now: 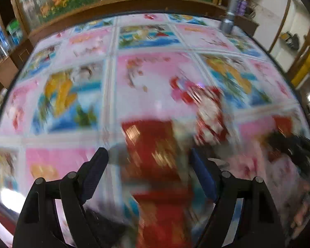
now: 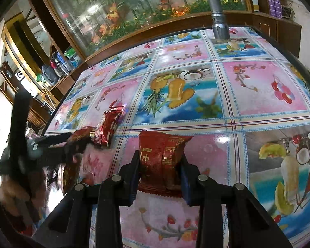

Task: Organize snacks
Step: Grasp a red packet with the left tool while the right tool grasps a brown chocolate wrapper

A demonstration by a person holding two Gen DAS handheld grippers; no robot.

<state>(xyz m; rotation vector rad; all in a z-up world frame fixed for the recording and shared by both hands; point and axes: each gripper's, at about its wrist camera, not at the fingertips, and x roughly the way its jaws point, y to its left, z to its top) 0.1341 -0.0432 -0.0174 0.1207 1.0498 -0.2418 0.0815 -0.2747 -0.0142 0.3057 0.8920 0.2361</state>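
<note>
The right tongs (image 2: 160, 170) squeeze a red snack packet (image 2: 162, 161) between their two pads, just above the surface (image 2: 248, 95) with its pink and blue fruit pictures. The left tongs (image 1: 149, 165) stand wide apart over another red packet (image 1: 155, 157), which looks blurry and lies between them, not pinched. A third red snack (image 2: 109, 127) lies on the surface near the left tongs. A grey flashlight (image 2: 218, 18) stands upright at the far edge.
</note>
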